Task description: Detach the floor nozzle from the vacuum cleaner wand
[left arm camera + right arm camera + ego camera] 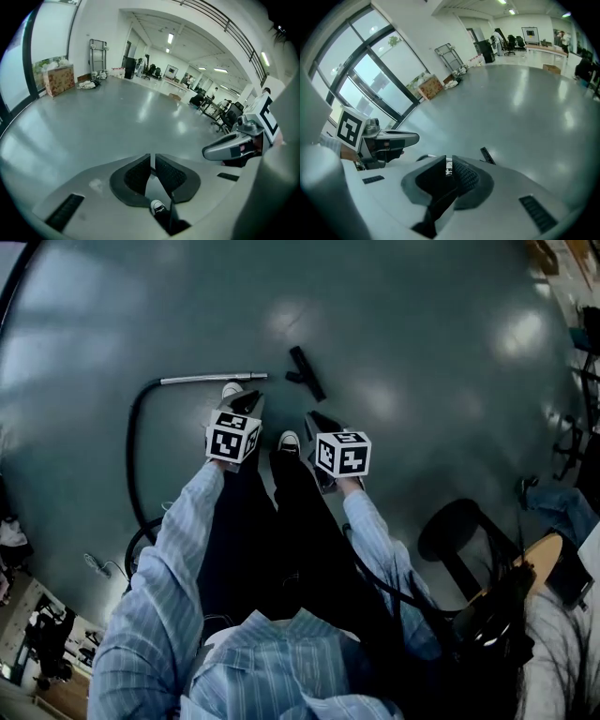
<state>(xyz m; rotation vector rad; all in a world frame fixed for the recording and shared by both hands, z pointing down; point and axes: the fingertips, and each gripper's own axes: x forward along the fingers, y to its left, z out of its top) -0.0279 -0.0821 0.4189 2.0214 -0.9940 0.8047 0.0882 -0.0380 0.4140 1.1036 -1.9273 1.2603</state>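
The black floor nozzle (307, 373) lies on the grey floor, apart from the silver wand (212, 379), which lies to its left with a black hose (132, 460) curving off its far end. Both grippers are held up in front of the person, well above the floor. My left gripper (247, 403) (153, 157) is shut with nothing between its pads. My right gripper (315, 420) (447, 161) is shut too, and empty. In the right gripper view the nozzle (487, 155) shows just beyond the jaws and the left gripper (389, 138) hangs at the left.
The person's white shoes (232, 390) (290, 441) stand just behind the wand and nozzle. A black office chair (459, 538) is at the right. A cardboard box (58, 79) and a trolley (97, 55) stand by the far wall, with desks and chairs (220, 110) beyond.
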